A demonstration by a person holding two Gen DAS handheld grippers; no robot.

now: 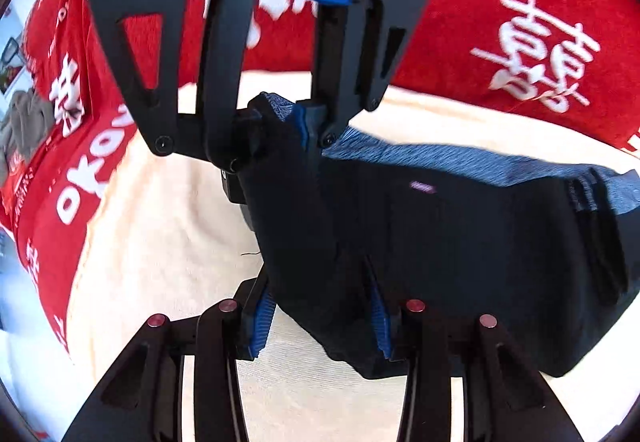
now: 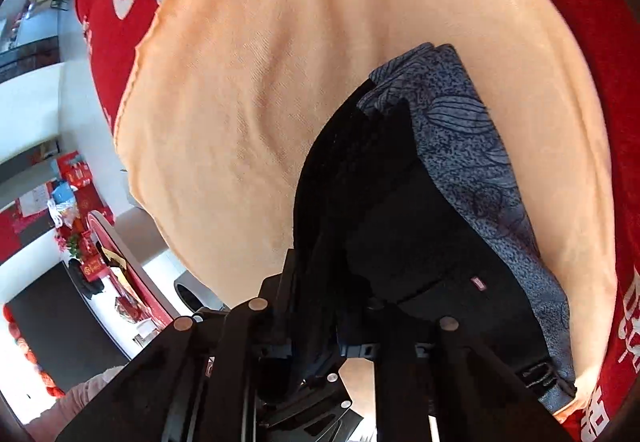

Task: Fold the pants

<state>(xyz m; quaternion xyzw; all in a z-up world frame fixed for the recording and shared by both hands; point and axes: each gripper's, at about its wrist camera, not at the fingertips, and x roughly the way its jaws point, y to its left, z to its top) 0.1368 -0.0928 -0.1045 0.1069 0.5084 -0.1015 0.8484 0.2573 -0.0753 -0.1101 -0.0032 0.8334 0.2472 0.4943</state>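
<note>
The pants (image 1: 460,242) are lying mid-frame on the cream cloth (image 1: 160,242), spreading right. The left gripper (image 1: 320,322), rising from the bottom edge, is standing wide with dark fabric between its fingers. The right gripper (image 1: 286,122), reaching down from the upper left, is pinching a raised fold.

one pair of pants (image 1: 440,242), two grippers, one cream blanket (image 1: 160,242), and what looks like one red cloth (image 1: 500,42).
</note>
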